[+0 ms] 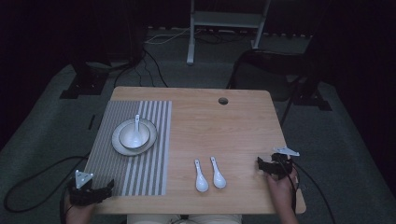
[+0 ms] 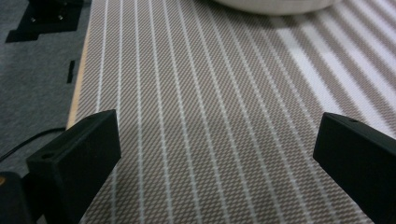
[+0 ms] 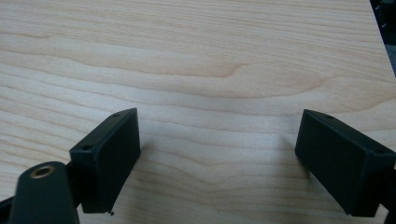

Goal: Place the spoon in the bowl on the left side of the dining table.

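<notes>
Nearest us, our right gripper (image 1: 265, 167), jaws spread and empty, rests on the desk (image 1: 243, 126) with two loose spoons (image 1: 210, 175) at nine o'clock, handles toward twelve, nearer than our spread left gripper (image 1: 106, 187).

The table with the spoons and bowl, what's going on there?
A person sits at the table with a gripper in each hand, both open and holding nothing. The left gripper rests at the near edge of a striped mat; the right gripper rests on bare wood. On the mat, a bowl with a spoon in it stands on a plate. Two more spoons lie side by side near the front, untouched.
</notes>
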